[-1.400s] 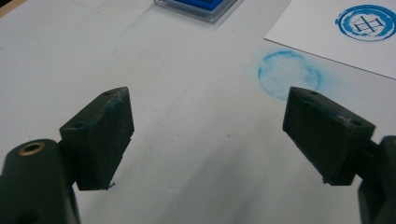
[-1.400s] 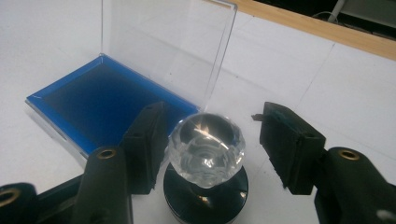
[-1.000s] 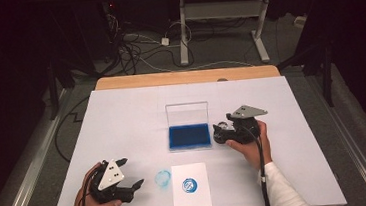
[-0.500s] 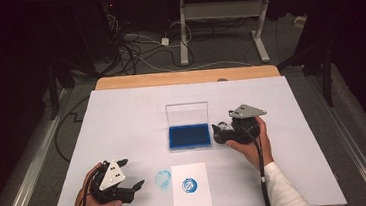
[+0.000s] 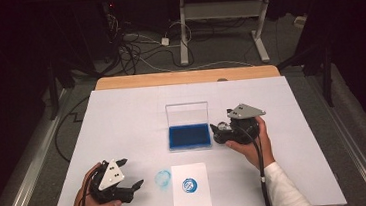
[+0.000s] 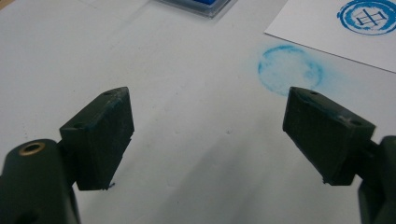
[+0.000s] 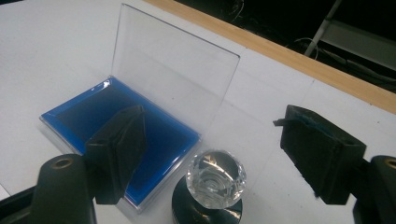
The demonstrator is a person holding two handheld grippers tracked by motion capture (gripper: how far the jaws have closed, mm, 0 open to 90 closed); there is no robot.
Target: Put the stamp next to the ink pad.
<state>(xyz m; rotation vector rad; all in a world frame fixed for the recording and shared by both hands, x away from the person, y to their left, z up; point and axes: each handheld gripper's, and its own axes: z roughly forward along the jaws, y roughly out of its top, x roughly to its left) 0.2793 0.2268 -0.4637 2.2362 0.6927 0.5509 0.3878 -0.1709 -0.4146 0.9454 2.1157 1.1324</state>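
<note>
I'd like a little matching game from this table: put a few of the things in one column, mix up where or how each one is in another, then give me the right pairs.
Things:
1. ink pad
2. stamp
3. sheet of paper
4. blue smudge

Descriptions:
A. bears a round blue print
B. lies bare on the table, left of the paper
C. clear lid stands upright
D. stands between the open jaws of the right gripper, untouched

Pairs: 1-C, 2-D, 3-A, 4-B
</note>
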